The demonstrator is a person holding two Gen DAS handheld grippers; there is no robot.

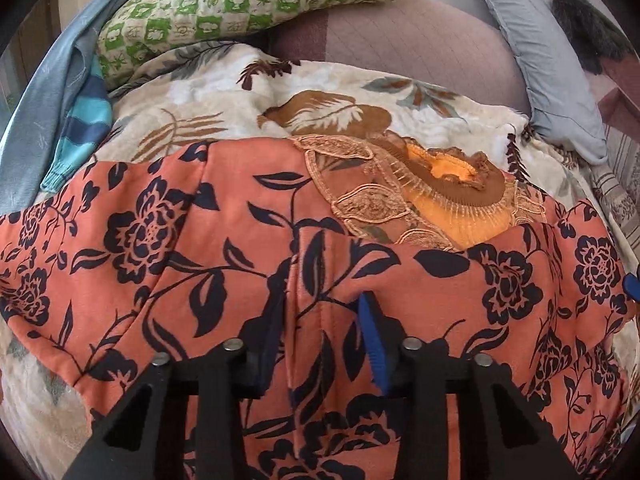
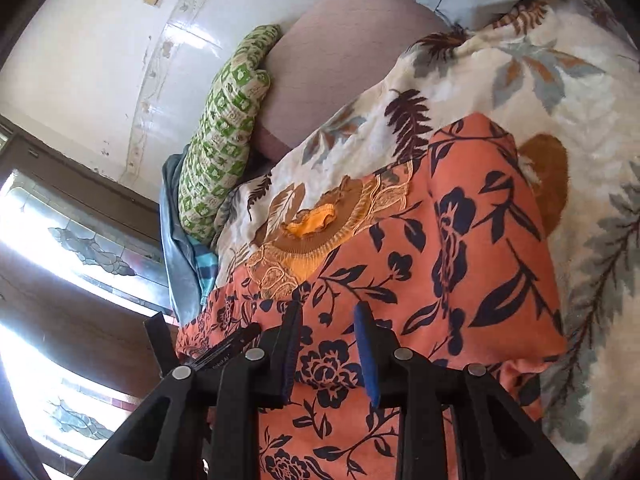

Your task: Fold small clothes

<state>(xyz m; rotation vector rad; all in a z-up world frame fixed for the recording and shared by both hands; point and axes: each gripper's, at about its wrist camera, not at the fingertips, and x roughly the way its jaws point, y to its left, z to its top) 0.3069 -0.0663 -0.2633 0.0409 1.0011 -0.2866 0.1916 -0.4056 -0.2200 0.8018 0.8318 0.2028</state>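
Orange floral garment [image 1: 224, 240] lay spread over a plush leaf-print blanket [image 1: 224, 92], both grippers low above it.

At far left sat a blue-grey cloth [image 1: 36, 112] and a quilted green-checked pillow [image 1: 224, 4]; a smooth mauve cushion [image 1: 420, 52] and a pale blue pillow [image 1: 536, 64] lay far right. The garment's embroidered neckline [image 1: 424, 196] lay at its far edge. The left gripper [image 1: 324, 316] stood narrow, a raised fabric fold between its jaws; whether it pinched, I cannot tell. The right gripper [image 2: 328, 320] stood narrow, empty, near bare blanket at right.

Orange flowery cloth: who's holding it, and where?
Left gripper straddles a raised fold of the orange floral garment; whether it pinches cannot be told. Right gripper looks open, holding nothing.
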